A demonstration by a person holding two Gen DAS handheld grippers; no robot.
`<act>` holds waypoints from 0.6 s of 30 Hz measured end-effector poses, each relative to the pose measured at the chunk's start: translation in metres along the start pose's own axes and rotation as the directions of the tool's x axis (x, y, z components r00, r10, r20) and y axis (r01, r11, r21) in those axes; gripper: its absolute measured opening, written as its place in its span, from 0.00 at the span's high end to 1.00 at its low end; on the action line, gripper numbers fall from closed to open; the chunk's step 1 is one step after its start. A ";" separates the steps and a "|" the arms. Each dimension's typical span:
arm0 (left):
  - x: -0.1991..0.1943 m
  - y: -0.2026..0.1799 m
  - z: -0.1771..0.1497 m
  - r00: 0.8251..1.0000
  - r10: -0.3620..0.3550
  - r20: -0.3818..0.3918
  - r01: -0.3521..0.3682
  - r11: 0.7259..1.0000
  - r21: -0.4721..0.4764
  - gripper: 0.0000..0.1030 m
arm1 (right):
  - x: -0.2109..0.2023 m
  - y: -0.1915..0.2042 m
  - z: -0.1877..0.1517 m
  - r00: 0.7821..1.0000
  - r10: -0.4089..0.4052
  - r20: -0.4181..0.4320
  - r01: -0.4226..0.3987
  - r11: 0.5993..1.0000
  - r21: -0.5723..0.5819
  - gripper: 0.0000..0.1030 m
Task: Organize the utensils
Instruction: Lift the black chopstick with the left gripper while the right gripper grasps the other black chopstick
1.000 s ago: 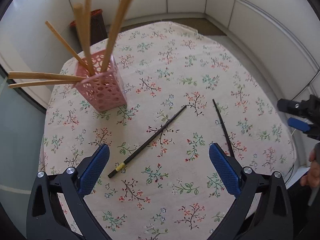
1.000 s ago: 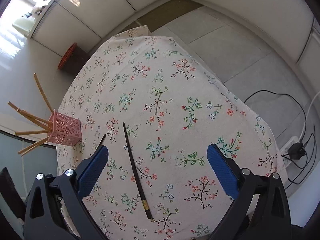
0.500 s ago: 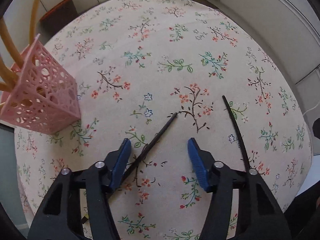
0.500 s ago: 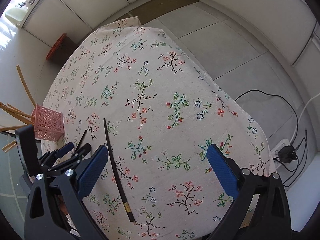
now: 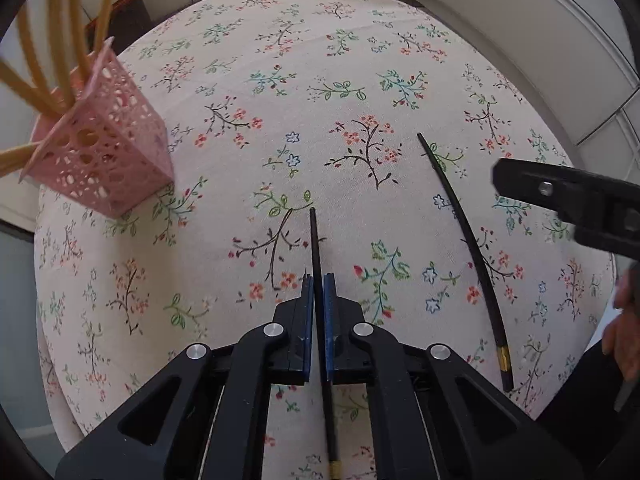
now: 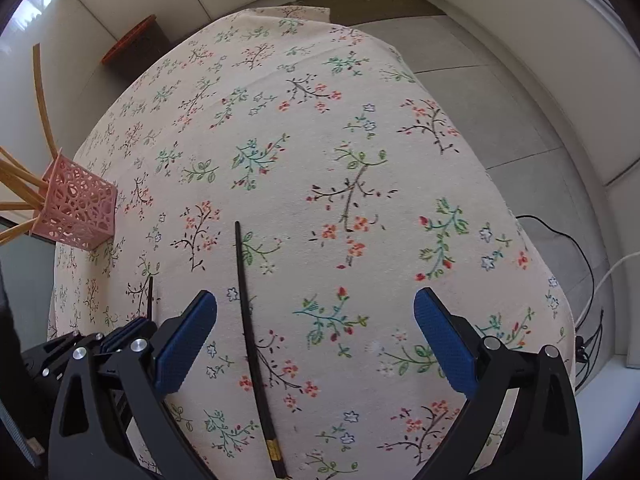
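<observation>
Nowhere readable writing; black chopstick [image 6: 252, 336] gold-banded

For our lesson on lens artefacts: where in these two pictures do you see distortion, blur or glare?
Left wrist view: the fisheye bows the floral-clothed table and bends the loose black chopstick; the pink perforated plastic holder and its wooden chopsticks look soft. Right wrist view: window glare washes out the top-left corner, and the table edges curve.

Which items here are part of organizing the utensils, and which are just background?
Job:
left gripper, shut on one black chopstick
right gripper, open over second black chopstick
pink holder with wooden chopsticks

Background:
floral tablecloth
floor cables
dark bin
</observation>
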State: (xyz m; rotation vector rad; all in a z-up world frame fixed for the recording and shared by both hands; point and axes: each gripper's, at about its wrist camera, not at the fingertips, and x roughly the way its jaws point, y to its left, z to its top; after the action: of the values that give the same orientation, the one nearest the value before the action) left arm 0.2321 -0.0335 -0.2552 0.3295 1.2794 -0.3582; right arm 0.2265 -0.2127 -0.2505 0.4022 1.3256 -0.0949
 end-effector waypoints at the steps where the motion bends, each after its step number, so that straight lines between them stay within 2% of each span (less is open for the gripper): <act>1: -0.009 0.002 -0.005 1.000 0.006 0.020 -0.005 1.000 -0.006 0.96 | 0.004 0.005 0.002 1.000 -0.004 -0.004 0.004 1.000 -0.013 0.07; 6: -0.064 0.013 -0.029 0.987 0.009 0.158 0.000 0.998 -0.061 0.96 | 0.032 0.030 0.006 0.997 -0.025 -0.069 0.022 0.999 -0.049 0.07; 7: -0.070 0.009 -0.031 0.984 0.015 0.179 -0.003 0.998 -0.068 0.96 | 0.037 0.036 0.005 0.996 -0.050 -0.078 0.045 0.997 -0.064 0.11; 9: -0.086 0.010 -0.039 0.975 0.030 0.220 -0.011 0.996 -0.087 0.96 | 0.039 0.053 0.001 0.989 -0.142 -0.037 0.135 0.981 -0.142 0.20; 11: -0.100 0.008 -0.045 0.965 0.044 0.257 -0.019 0.995 -0.100 0.96 | 0.036 0.062 -0.004 0.991 -0.133 -0.015 0.128 0.977 -0.169 0.41; 12: -0.105 0.007 -0.047 0.961 0.051 0.273 -0.025 0.995 -0.100 0.96 | 0.034 0.064 -0.005 0.993 -0.117 -0.012 0.114 0.979 -0.167 0.48; 13: -0.111 0.009 -0.050 0.957 0.053 0.286 -0.024 0.994 -0.103 0.96 | 0.033 0.065 -0.006 0.995 -0.098 -0.013 0.094 0.980 -0.174 0.63; 14: -0.116 0.009 -0.052 0.953 0.051 0.300 -0.020 0.994 -0.106 0.96 | 0.032 0.064 -0.007 0.996 -0.093 -0.018 0.088 0.980 -0.177 0.85; 15: -0.120 0.009 -0.055 0.950 0.048 0.309 -0.015 0.994 -0.108 0.96 | 0.032 0.061 -0.008 0.996 -0.080 -0.027 0.075 0.983 -0.169 0.95; 18: -0.131 0.009 -0.058 0.941 0.042 0.337 -0.002 0.993 -0.119 0.96 | 0.025 0.043 -0.008 0.999 0.013 -0.051 -0.018 0.995 -0.094 0.95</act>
State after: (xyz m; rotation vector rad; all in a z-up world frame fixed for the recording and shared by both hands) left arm 0.1532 0.0098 -0.1434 0.1728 0.9518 -0.3041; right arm 0.2377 -0.1664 -0.2659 0.3362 1.3706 -0.0093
